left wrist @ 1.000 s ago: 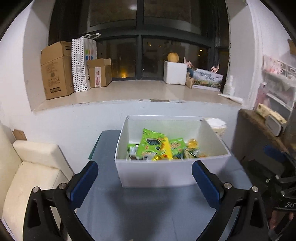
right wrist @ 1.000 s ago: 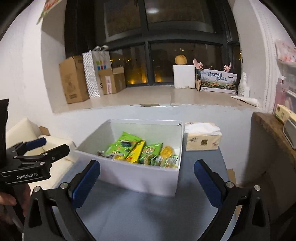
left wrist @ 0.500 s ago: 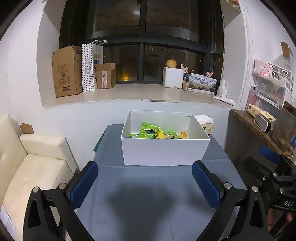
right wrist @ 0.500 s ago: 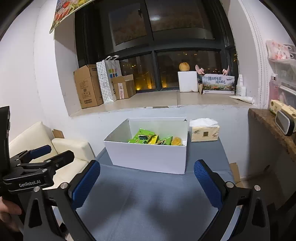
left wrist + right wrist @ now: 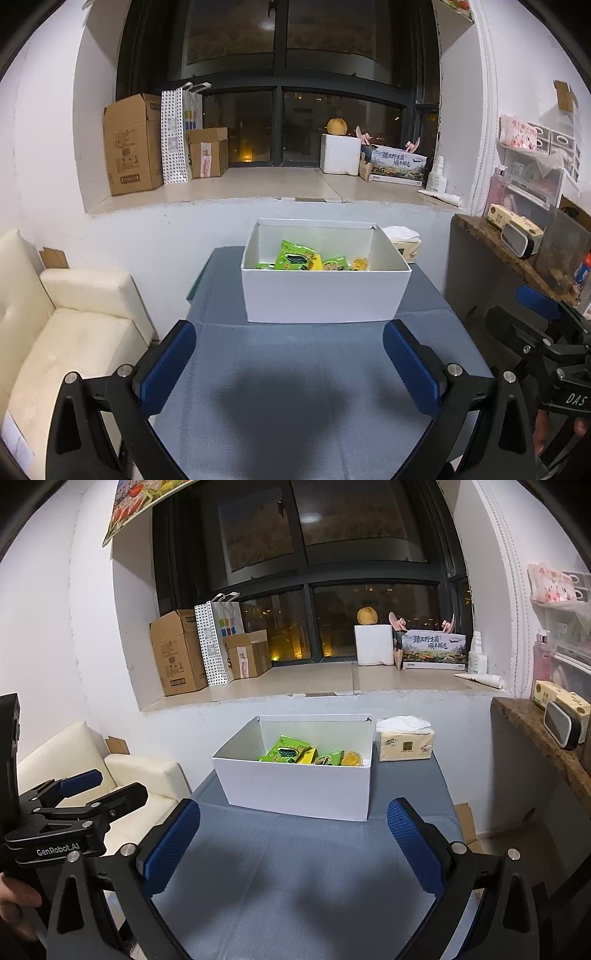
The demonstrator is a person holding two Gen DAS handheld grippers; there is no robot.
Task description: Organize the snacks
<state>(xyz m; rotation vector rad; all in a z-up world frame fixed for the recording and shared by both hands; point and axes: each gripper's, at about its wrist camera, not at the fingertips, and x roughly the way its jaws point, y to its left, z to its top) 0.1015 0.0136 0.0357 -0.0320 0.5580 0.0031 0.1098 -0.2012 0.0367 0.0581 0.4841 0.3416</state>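
Both claws, left [image 5: 288, 362] and right [image 5: 291, 842], gape wide and empty above the blue-grey table [image 5: 295, 387], the white cardboard box [image 5: 325, 299] of green snack packets [image 5: 295, 258] ahead.

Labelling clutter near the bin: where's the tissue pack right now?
The tan paper tissue pack sits on the blue-grey table, just right of the white cardboard snack box, near its far corner; in the left wrist view it peeks out behind the box.

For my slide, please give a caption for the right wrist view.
Open right gripper faces white box of snack packets on blue tablecloth.
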